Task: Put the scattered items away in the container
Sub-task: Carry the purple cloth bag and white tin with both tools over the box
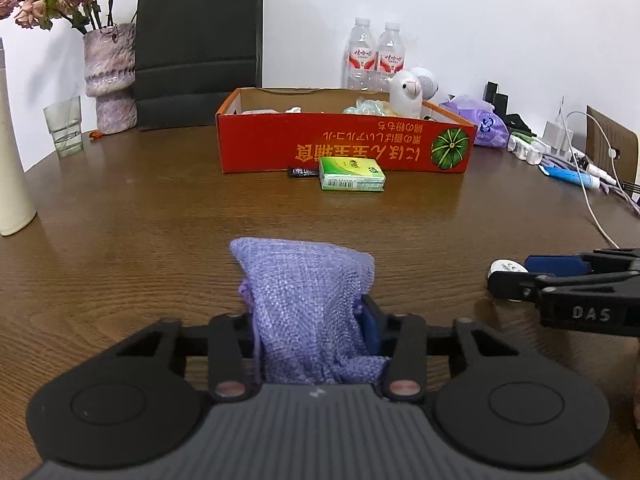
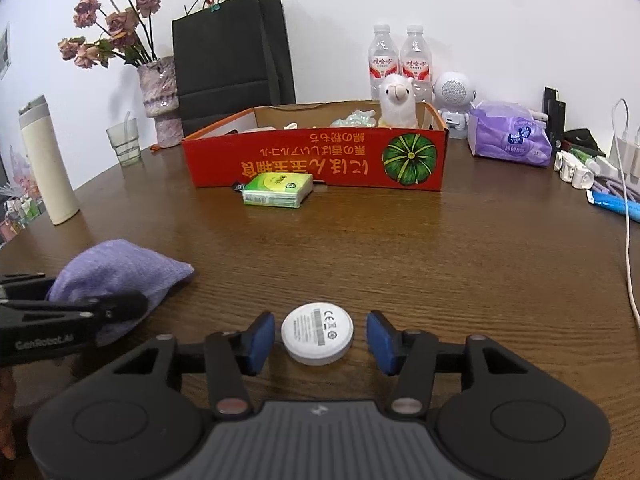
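A purple woven pouch point(image 1: 304, 276) lies on the wooden table, and my left gripper point(image 1: 308, 320) is shut on its near end; the right wrist view shows that pouch point(image 2: 120, 264) at the left. A white round disc point(image 2: 317, 332) rests flat between the blue pads of my right gripper point(image 2: 320, 336), which is open with a gap on each side. Farther back stands the red cardboard box point(image 1: 344, 148) with a white plush alpaca point(image 2: 396, 102) and other small items inside. A green tissue pack point(image 1: 352, 174) and a small black packet point(image 1: 302, 172) lie against its front wall.
A cream flask point(image 2: 48, 168), a glass point(image 1: 64, 128), a vase of dried flowers point(image 1: 108, 76) and a black paper bag point(image 1: 200, 40) stand at the back left. Two water bottles point(image 2: 400, 60), a purple tissue pack point(image 2: 508, 136) and cables point(image 1: 592, 184) crowd the right.
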